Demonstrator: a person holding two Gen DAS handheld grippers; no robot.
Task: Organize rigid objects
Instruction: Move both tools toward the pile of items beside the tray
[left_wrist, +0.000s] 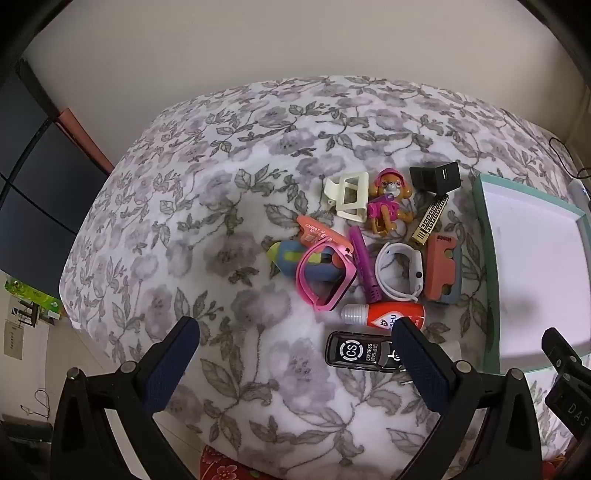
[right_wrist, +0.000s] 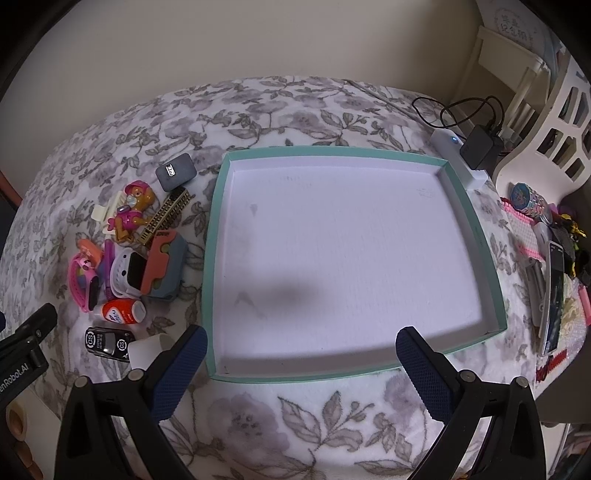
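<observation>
Looking down from the left wrist view, a pile of small toys (left_wrist: 373, 254) is seen at centre right of the frame, just above the left gripper (left_wrist: 295, 358). Its jaws are spread wide and nothing is held. The black toy car (left_wrist: 360, 354) lies sideways, closest to it. The right gripper (right_wrist: 301, 365), also wide and empty, is hung over the empty teal tray (right_wrist: 214, 258).
</observation>
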